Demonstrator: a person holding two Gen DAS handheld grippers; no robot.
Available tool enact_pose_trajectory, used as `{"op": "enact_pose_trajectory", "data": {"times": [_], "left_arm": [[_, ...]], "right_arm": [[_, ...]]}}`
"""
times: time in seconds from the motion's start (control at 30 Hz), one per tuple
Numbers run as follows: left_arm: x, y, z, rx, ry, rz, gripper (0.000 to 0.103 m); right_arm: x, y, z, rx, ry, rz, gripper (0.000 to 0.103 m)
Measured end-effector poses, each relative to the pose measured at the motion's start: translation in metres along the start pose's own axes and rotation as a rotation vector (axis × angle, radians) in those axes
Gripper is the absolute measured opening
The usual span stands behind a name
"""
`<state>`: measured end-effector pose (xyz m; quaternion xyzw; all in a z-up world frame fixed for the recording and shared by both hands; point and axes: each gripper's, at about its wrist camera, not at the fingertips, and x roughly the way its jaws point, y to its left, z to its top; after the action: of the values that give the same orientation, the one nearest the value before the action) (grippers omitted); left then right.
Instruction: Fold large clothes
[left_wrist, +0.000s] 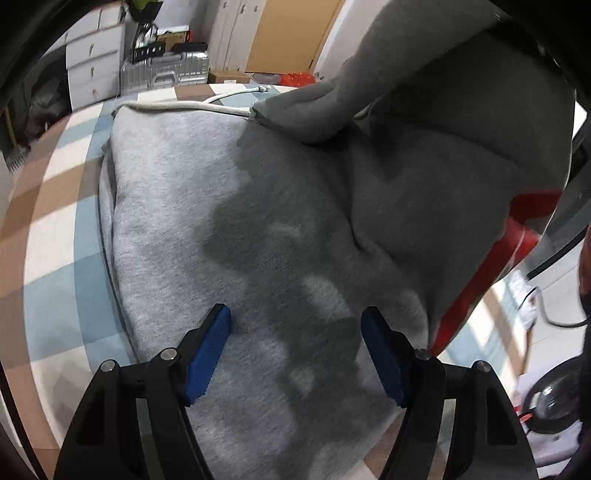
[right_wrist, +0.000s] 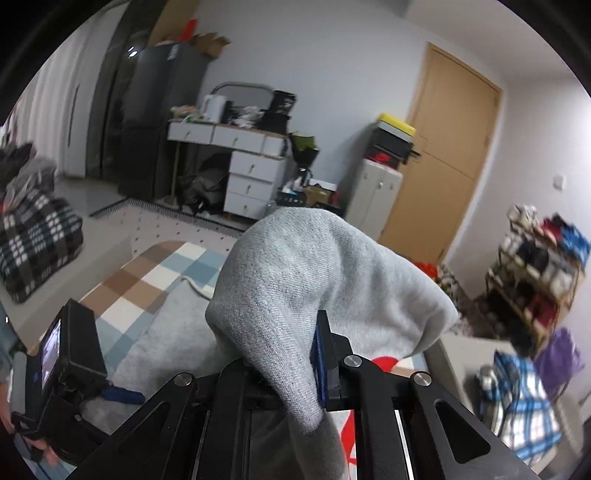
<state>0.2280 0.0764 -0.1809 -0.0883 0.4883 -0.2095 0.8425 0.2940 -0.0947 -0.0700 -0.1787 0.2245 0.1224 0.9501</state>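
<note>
Grey hoodie (left_wrist: 177, 206) sprawls across the checked cloth (left_wrist: 55, 206) on the counter, its body running from six o'clock up to eleven in the left wrist view, white drawstring (left_wrist: 173, 106) at the far end. The left gripper (left_wrist: 295, 354) hovers right over the near part, blue pads spread wide, nothing pinched between them. Over at one o'clock a big flap is lifted clear of the surface — that's the right gripper (right_wrist: 295, 365), jaws pressed tight on a bunched fold of the fabric, carrying it high. So the raised part hangs right of and above the left gripper; I'd judge it has to swing leftward, across the long axis.
</note>
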Motion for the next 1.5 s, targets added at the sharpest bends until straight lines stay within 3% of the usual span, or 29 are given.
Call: {"op": "enact_pose_trajectory", "data": {"times": [0.17, 0.2, 0.33, 0.5, 0.63, 0.8, 0.83, 0.9, 0.93, 0.97, 1.03, 1.13, 1.27, 1.4, 1.43, 1.47, 1.5], "left_arm": [[-0.008, 0.022, 0.018, -0.209, 0.013, -0.279, 0.069], [-0.009, 0.02, 0.023, -0.215, 0.009, -0.295, 0.069], [-0.011, -0.012, 0.029, -0.133, -0.004, -0.229, 0.069], [0.018, -0.043, 0.047, -0.093, 0.067, -0.21, 0.069], [0.042, -0.058, 0.071, -0.064, 0.096, -0.141, 0.069], [0.055, -0.062, 0.084, -0.047, 0.086, -0.05, 0.069], [0.057, -0.062, 0.086, -0.048, 0.087, -0.041, 0.069], [0.057, -0.059, 0.08, -0.044, 0.086, -0.032, 0.069], [0.056, -0.055, 0.076, -0.041, 0.084, -0.029, 0.069], [0.056, -0.054, 0.076, -0.036, 0.079, -0.028, 0.069], [0.049, -0.05, 0.059, -0.025, 0.068, -0.024, 0.069], [0.048, -0.052, 0.051, 0.008, 0.054, 0.001, 0.07], [0.05, -0.058, 0.044, 0.057, 0.04, 0.054, 0.081], [0.053, -0.059, 0.042, 0.054, 0.028, 0.085, 0.086], [0.053, -0.057, 0.041, 0.044, 0.025, 0.084, 0.087], [0.053, -0.055, 0.041, 0.034, 0.025, 0.081, 0.087], [0.053, -0.055, 0.041, 0.035, 0.025, 0.078, 0.087]], "right_arm": [[0.005, -0.006, -0.022, 0.013, 0.06, -0.011, 0.012], [0.004, -0.009, -0.029, 0.03, 0.068, -0.014, 0.012], [-0.011, -0.06, -0.063, 0.233, 0.082, -0.032, 0.012], [-0.031, -0.165, -0.134, 0.676, 0.084, -0.055, 0.012], [-0.032, -0.204, -0.192, 0.839, 0.185, -0.039, 0.012], [-0.029, -0.197, -0.22, 0.714, 0.32, -0.029, 0.016], [-0.032, -0.197, -0.22, 0.67, 0.334, -0.044, 0.023], [-0.043, -0.194, -0.213, 0.548, 0.349, -0.099, 0.048], [-0.049, -0.193, -0.21, 0.495, 0.341, -0.126, 0.07], [-0.055, -0.191, -0.205, 0.428, 0.33, -0.162, 0.079], [-0.066, -0.189, -0.196, 0.311, 0.296, -0.211, 0.08], [-0.062, -0.182, -0.172, 0.146, 0.24, -0.112, 0.093], [-0.029, -0.157, -0.14, 0.019, 0.222, 0.11, 0.093], [0.048, -0.131, -0.128, -0.058, 0.389, 0.308, 0.091], [0.064, -0.131, -0.129, -0.048, 0.433, 0.336, 0.084], [0.078, -0.135, -0.129, -0.019, 0.474, 0.363, 0.058], [0.096, -0.145, -0.131, 0.067, 0.54, 0.415, 0.039]]}}
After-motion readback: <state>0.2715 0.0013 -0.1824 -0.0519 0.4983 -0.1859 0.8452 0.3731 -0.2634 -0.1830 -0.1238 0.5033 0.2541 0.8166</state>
